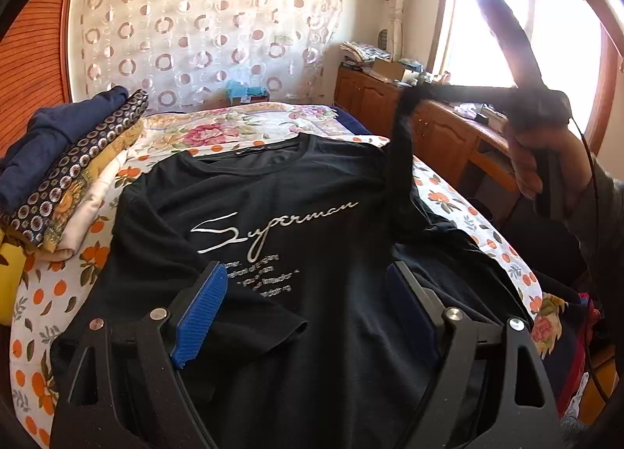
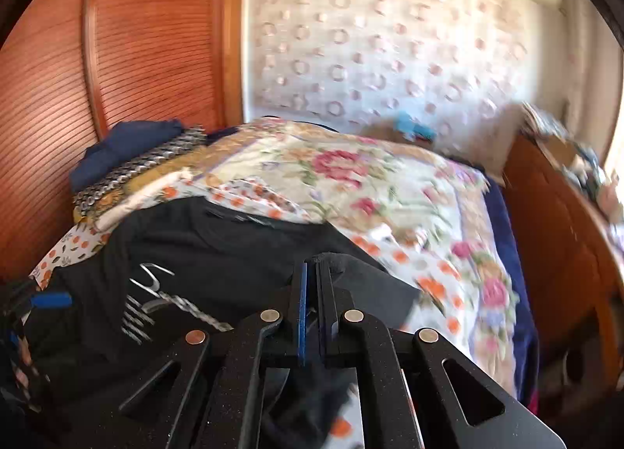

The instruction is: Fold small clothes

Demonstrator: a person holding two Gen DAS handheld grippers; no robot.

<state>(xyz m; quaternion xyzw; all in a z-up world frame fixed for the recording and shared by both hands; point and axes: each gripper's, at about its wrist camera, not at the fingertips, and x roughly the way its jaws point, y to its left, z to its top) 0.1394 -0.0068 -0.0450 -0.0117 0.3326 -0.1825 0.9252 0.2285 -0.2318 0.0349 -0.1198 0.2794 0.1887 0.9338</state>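
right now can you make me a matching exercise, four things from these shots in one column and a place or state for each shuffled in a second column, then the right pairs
Things:
1. black T-shirt
2. left gripper
3. right gripper
4. stack of folded clothes

Place or state:
A. fingers wide open
B. piled by the wooden door
C. spread on the bed, print up
D. fingers shut on a lifted sleeve

Pairs: 1-C, 2-A, 3-D, 4-B
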